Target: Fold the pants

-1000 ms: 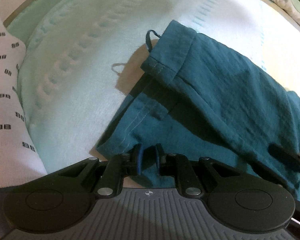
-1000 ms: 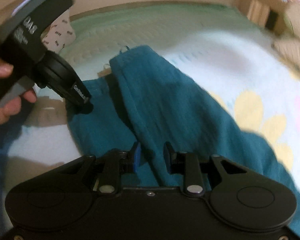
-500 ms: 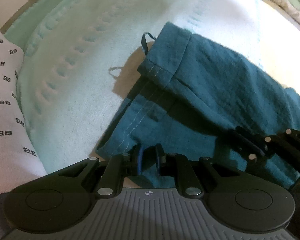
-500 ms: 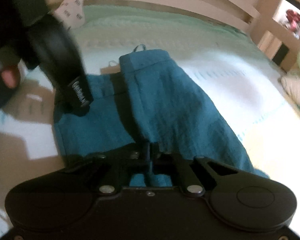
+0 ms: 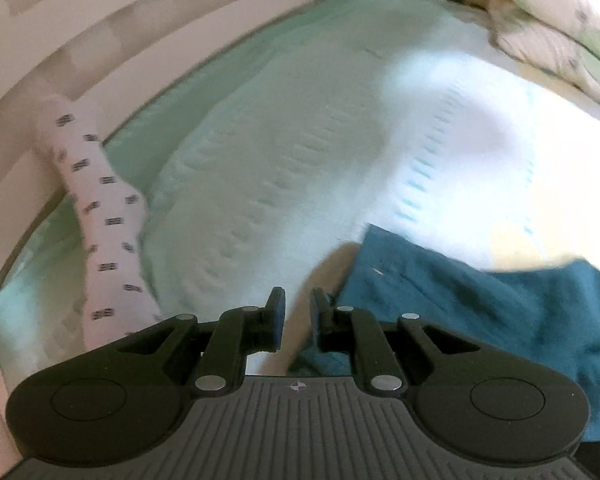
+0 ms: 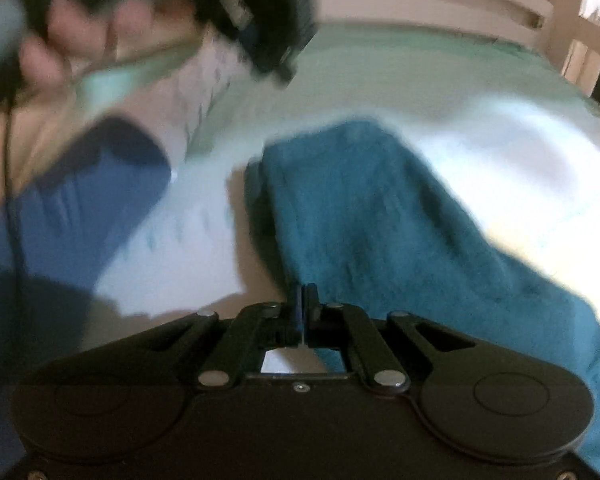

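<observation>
The teal pants (image 5: 480,300) lie folded lengthwise on the pale green bed cover (image 5: 280,140). My left gripper (image 5: 296,312) is open and empty, lifted off the cloth, with the pants to its lower right. In the right wrist view the pants (image 6: 380,208) stretch away from my right gripper (image 6: 302,300), whose jaws are pressed together at the near left edge of the cloth; whether fabric is pinched between them is unclear. The left gripper (image 6: 276,52) hangs blurred above the bed at upper left, held by a hand.
A white patterned cloth (image 5: 104,236) lies along the bed's left side by the wooden bed rail (image 5: 100,40). A floral pillow (image 5: 560,36) sits at the far right. The person's blue-clad leg (image 6: 68,216) is at the left of the right wrist view.
My left gripper has let go of the pants' edge and lifted away up and to the left. My right gripper has closed at the cloth's near edge.
</observation>
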The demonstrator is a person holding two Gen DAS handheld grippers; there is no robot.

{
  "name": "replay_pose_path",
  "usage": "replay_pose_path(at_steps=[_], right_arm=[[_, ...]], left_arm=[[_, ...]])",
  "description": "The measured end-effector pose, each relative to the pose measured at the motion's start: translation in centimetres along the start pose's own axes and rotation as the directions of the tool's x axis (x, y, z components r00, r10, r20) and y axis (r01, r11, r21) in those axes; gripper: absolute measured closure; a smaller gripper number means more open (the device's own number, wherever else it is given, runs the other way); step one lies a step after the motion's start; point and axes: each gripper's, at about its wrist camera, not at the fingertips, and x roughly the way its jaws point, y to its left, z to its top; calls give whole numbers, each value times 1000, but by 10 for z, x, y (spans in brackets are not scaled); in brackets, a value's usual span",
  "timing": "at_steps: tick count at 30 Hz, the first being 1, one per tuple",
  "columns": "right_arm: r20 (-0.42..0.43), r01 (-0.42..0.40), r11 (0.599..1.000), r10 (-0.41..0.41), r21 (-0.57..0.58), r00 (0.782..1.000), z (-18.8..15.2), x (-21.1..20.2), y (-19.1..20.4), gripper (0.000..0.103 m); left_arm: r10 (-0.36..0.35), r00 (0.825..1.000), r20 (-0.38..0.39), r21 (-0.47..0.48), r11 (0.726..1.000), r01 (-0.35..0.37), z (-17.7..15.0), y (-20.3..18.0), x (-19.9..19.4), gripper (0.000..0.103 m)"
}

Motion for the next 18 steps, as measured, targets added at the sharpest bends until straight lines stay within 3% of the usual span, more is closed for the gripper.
replay_pose_path(at_steps=[3,4,10,14,18], right_arm=[[0,11,1000,-11,-10,1000,-6,10,2,94],[10,7,1000,-7,-6,1000,-5,8,1,87],[62,33,998,-36,49,997,-24,-44,-11,82],[37,135,984,-140,120,989,-64,-76,-34,82],[-38,283,953,-281,108,959,-106,-94,-53,80]], left_arm=[[-42,999,-22,71,997,43,-6,-28,11,88],[-61,998,-31,103,993,64,-8,-42,16,88],[-86,993,-80,248,963,104,-27,-98,38,88],[-58,990,-125,259,962,90,-40,-106,56,88],[-4,991,-135,270,962,41,-56,-99,74,88]])
